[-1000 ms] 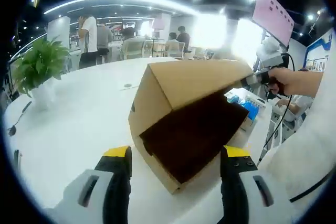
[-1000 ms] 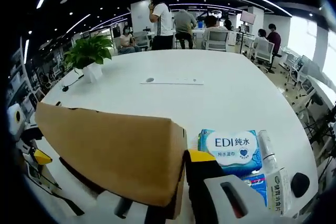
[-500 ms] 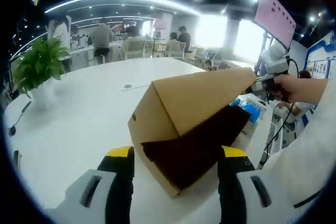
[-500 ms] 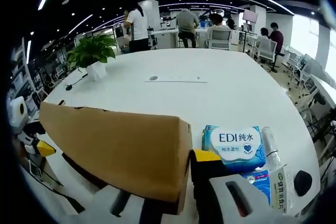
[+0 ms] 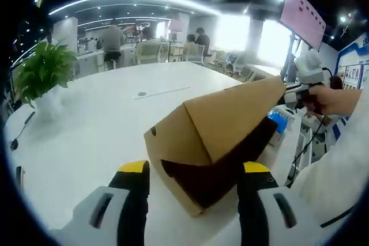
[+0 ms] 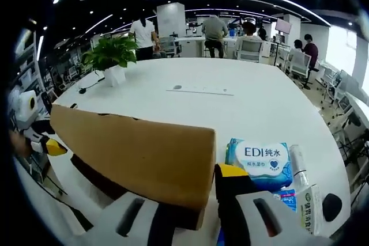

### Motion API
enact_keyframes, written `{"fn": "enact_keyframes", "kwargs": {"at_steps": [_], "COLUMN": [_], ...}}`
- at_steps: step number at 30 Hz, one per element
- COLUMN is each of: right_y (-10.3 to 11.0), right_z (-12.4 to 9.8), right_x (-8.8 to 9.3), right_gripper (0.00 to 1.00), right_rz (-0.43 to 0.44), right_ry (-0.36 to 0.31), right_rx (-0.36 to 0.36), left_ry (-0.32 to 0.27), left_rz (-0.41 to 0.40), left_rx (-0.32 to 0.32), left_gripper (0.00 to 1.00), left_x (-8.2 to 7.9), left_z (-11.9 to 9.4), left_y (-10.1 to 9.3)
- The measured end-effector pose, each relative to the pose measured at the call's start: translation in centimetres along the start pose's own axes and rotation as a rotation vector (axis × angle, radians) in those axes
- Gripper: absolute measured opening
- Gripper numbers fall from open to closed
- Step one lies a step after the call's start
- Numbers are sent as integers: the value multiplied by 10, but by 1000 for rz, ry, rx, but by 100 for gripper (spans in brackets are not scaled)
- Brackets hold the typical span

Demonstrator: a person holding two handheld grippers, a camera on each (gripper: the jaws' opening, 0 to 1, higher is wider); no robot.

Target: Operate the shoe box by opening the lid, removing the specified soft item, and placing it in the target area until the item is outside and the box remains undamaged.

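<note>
Yellow-tipped and set wide apart, the left gripper waits with nothing between its jaws at the near corner of the shoe box, while the right gripper, seen across the box in the left gripper view at the hand of a person in a white sleeve, pinches the free edge of the cardboard lid and holds it part-raised over a dark interior. Whatever soft item lies inside cannot be made out in that shadow. The step in hand looks to be the lid itself: it would go best swung slowly about its fold, not pulled toward the holder, with the idle gripper ready to steady the base so the thin board neither creases nor tears. By count, the white table carries one box with one lid, one pale blue wipes pack just beside it, a slim white tube and a small carton next to the pack, and one potted plant well apart toward the far side; several people stand or sit in the office beyond.
</note>
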State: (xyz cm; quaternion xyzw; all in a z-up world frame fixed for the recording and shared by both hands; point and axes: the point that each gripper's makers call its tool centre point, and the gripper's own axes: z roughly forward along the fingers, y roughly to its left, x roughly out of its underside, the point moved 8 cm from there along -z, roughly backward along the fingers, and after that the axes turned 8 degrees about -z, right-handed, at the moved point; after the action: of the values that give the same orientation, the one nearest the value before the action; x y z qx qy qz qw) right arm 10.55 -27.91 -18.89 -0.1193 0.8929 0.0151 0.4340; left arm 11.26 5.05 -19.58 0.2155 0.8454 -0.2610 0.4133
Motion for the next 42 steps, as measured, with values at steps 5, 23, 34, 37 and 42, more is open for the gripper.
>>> {"fn": "enact_keyframes", "kwargs": {"at_steps": [5,23,34,37,42], "right_y": [1,2,5,5,7], "right_z": [-4,-9,-8,-7,-7], "right_x": [-4,-1,9,11,13], "right_gripper": [24,26,30,33,34], "right_rz": [19,-40,-63,-34,-36], "right_ry": [-36,-48,-41,-54,-52], "right_rx": [-12,-49,-76,-89,-94], "left_ry": [12,-2,-5,-1,-6], "left_rz": [21,30,20,3,2], "left_rx": [-9,-6,-6,-15,-25], "left_gripper": [62,61,60,60,59], "left_x": [2,-6,-2,1,-2], "left_z": [1,6,9,9,10], "left_y": [1,2,4,7,9]}}
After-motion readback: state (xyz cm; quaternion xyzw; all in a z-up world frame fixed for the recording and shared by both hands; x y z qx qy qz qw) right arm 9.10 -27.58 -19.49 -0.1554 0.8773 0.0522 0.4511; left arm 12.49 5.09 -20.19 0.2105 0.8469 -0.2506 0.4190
